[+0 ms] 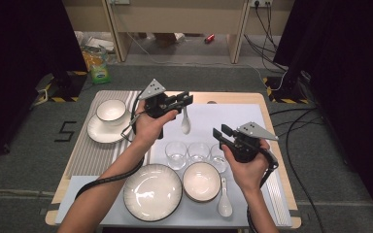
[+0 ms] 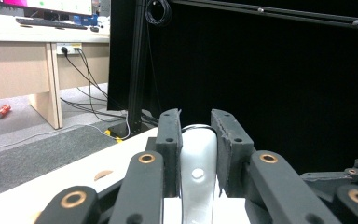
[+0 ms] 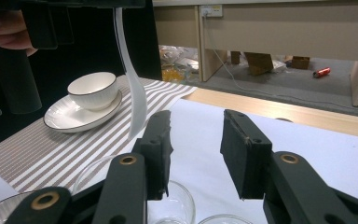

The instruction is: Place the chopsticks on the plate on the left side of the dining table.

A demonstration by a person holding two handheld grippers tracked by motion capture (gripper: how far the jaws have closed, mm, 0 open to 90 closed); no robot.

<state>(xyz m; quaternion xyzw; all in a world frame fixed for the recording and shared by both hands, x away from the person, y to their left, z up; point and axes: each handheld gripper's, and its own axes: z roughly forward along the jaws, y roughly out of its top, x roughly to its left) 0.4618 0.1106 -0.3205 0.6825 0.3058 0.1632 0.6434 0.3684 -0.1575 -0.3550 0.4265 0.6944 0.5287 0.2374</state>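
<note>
Black curtains flank a wooden table (image 1: 233, 98) covered with a white mat (image 1: 223, 121) and a striped mat (image 1: 90, 155). Just above the frame's centre in the high view, a white spoon (image 1: 185, 124) hangs bowl-down over the white mat, its handle clamped by the left gripper (image 1: 184, 100); in the left gripper view the jaws press on both sides of the handle (image 2: 198, 154). Right of centre, the right gripper (image 1: 219, 132) stands with jaws apart and nothing between them, above three glasses (image 1: 197, 153). Lower in the frame lie a plate (image 1: 152, 192), a bowl (image 1: 201, 181) and a second spoon (image 1: 224, 199). At upper left a cup (image 1: 110, 110) sits on a saucer (image 1: 97, 132).
</note>
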